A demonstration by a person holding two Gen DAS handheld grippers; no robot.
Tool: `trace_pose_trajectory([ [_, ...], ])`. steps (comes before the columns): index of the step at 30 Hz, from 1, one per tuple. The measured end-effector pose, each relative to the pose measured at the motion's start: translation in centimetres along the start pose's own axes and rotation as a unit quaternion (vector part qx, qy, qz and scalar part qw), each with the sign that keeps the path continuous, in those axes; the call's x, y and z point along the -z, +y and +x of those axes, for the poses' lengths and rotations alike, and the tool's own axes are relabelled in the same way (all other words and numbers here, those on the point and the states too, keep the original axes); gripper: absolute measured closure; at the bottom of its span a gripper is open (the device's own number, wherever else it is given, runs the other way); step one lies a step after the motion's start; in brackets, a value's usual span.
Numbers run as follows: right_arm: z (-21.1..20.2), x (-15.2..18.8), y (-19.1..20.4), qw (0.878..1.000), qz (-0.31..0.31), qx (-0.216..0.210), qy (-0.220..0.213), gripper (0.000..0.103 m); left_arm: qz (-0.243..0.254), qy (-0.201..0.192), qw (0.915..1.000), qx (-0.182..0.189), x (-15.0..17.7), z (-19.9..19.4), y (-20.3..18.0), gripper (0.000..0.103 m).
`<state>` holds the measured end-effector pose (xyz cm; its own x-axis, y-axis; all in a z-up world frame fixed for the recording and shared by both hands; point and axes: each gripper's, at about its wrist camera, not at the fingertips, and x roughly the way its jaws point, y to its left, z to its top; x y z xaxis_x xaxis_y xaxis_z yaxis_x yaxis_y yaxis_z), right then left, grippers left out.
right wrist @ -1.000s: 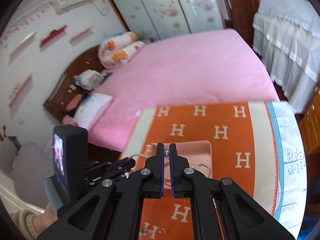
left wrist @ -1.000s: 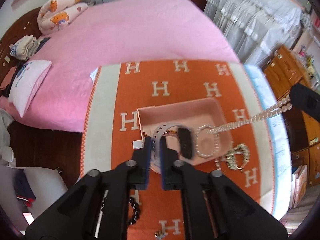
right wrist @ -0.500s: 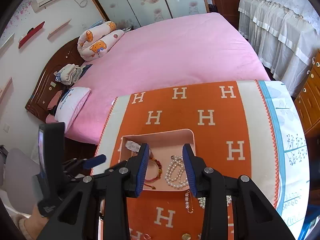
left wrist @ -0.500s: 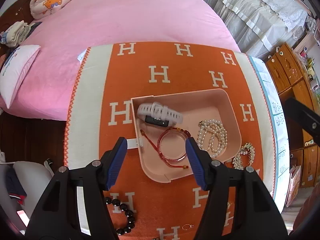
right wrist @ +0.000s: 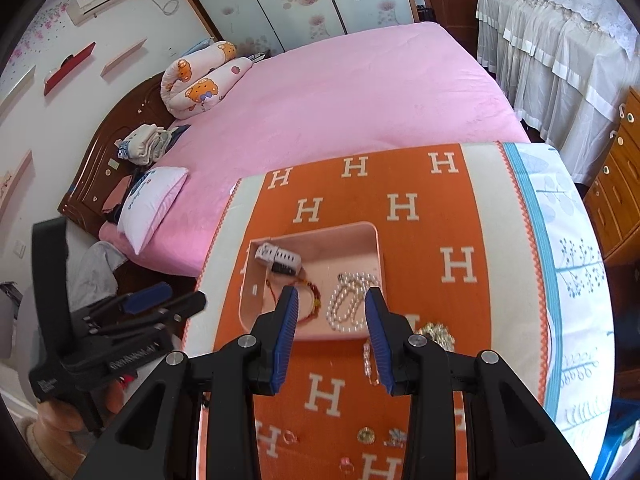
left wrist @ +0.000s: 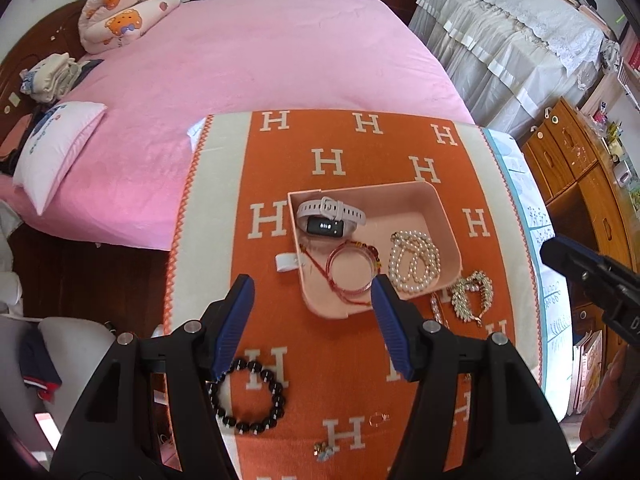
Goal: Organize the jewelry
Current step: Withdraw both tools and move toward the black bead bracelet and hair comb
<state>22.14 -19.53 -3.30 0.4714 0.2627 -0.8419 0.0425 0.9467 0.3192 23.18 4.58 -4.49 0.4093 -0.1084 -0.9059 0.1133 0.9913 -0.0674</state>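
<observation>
The left gripper [left wrist: 312, 300] hung above the orange H-patterned blanket [left wrist: 332, 136] on the table, its fingers spread wide and empty. The right gripper [right wrist: 331, 308] hovered likewise, fingers apart, holding nothing. In the pink tray [left wrist: 440, 204] lay a white smartwatch [left wrist: 330, 210] at 10 o'clock, a red bangle [left wrist: 352, 270] at 6 and a pearl necklace [left wrist: 414, 260] at 4. A black bead bracelet [left wrist: 248, 396] rested outside, at the tray's 7 o'clock.

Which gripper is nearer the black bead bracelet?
Left. The left gripper hangs open right by the black bead bracelet; the right gripper is open over the tray's near edge, farther off.
</observation>
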Motion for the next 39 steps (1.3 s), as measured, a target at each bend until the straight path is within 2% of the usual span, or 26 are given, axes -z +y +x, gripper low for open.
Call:
trace_pose_trajectory([
  [13, -5.5, 7.6, -1.4, 1.000, 0.005, -0.014, 0.011, 0.068, -0.038, -0.031, 0.9985, -0.023, 5.3, -8.4, 2.8, 0.045],
  [22, -9.1, 10.5, -2.6, 1.000, -0.003, -0.003, 0.004, 0.068, -0.054, -0.028, 0.9971, -0.045, 9.2, -11.8, 5.8, 0.045],
  [28, -9.9, 11.1, -3.5, 1.000, -0.002, 0.023, 0.009, 0.068, -0.052, -0.007, 0.9979, -0.040, 11.7, -10.3, 7.2, 0.045],
  [39, -7.9, 11.0, -3.0, 0.997, 0.015, 0.075, 0.016, 0.068, -0.035, 0.050, 0.9980, -0.016, 13.3, -3.0, 9.4, 0.045],
])
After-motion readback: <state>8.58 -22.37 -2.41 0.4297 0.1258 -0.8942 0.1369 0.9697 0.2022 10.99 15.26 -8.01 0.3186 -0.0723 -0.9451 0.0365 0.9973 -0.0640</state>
